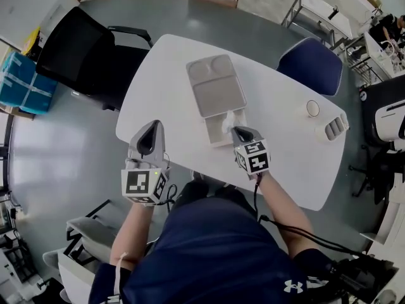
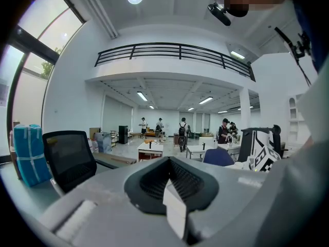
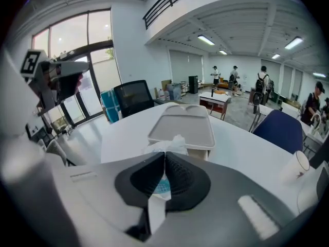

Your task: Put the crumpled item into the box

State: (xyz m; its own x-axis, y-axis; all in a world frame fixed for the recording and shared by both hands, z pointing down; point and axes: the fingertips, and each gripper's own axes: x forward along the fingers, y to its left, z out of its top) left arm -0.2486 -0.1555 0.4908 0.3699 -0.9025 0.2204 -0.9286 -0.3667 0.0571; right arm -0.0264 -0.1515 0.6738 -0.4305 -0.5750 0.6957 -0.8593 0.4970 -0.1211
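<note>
A grey box lies on the white table with its lid folded back flat toward the far side. My right gripper hovers at the box's near right corner, shut on the crumpled item, a white wad of paper with some blue print. In the right gripper view the wad sticks out past the closed right gripper, just in front of the lid. My left gripper is held above the table's near left edge, shut and empty. The left gripper faces out into the room.
A paper cup and a grey slotted block sit on the table's right end. A black office chair stands at the far left, a blue chair at the far right. People stand far off in the hall.
</note>
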